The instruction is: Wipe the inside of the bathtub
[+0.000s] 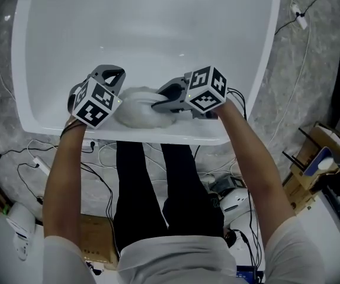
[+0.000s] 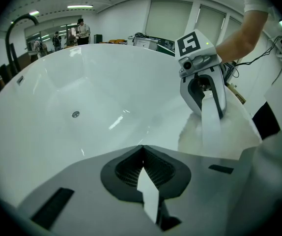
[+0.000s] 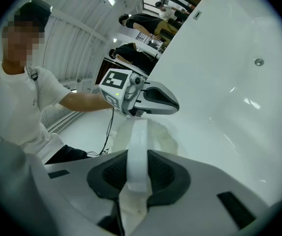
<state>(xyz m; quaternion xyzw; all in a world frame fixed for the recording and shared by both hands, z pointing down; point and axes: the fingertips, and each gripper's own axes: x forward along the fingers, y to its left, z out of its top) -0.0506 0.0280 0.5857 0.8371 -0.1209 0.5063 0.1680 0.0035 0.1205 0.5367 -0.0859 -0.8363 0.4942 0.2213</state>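
The white bathtub [image 1: 158,28] fills the top of the head view. A white cloth [image 1: 138,107] lies bunched on the tub's near inner wall, between the two grippers. My right gripper [image 1: 156,104] points left and is shut on a strip of that cloth [image 3: 137,146]; the left gripper view shows the strip [image 2: 211,124] hanging from it. My left gripper [image 1: 112,76] sits just left of the cloth, aimed along the tub, jaws shut. A thin white sliver shows between its pads [image 2: 131,173]; I cannot tell what it is.
The drain [image 2: 75,114] sits low in the tub's far half, and a black faucet [image 2: 20,23] arches over the far rim. Cables and a power strip [image 1: 39,164] lie on the grey floor. Boxes [image 1: 315,170] stand at the right. People stand in the background.
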